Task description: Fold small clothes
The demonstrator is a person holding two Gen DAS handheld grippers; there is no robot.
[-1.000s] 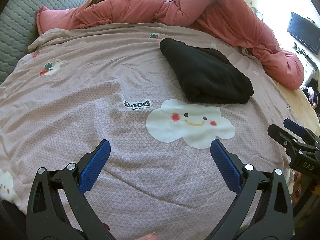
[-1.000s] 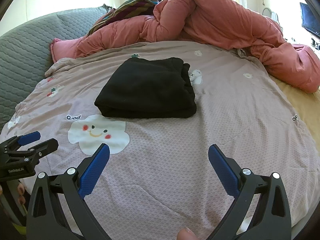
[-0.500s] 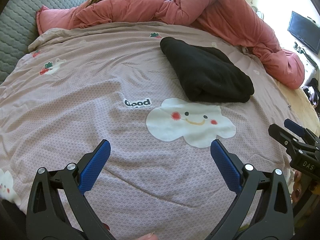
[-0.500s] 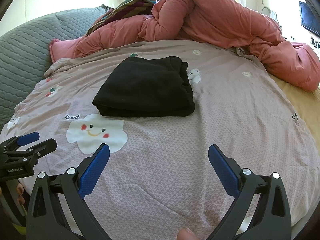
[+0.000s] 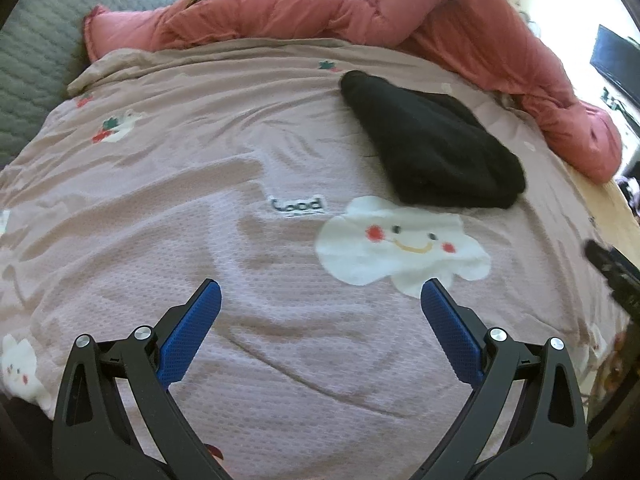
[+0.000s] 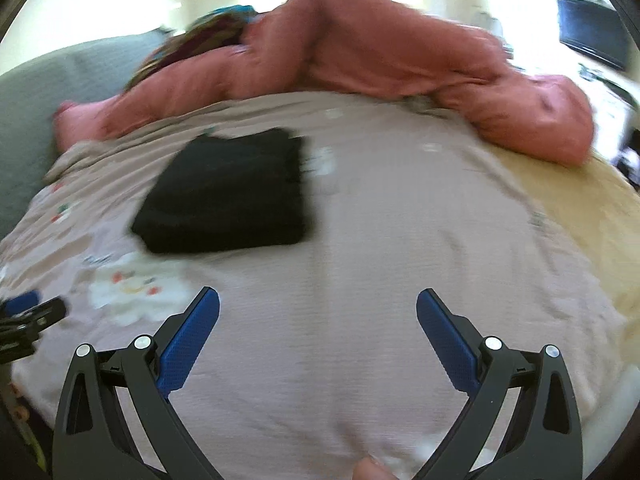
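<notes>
Nearest the cameras: left tool (image 5: 320, 300) and right tool (image 6: 318, 306), both released, empty, now drawn further back. Mid-bed: black garment (image 6: 230, 196), folded, unmoved on the pink bedsheet (image 5: 180, 200). Folding judged finished.

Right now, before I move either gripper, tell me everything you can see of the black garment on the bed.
The black garment is dark, soft, thick-looking fabric, folded into a compact stack of layers. It lies flat on the pink patterned bedsheet, just beyond the smiling cloud print, short of the bunched pink duvet. Only the sheet touches it; no gripper holds it.
</notes>
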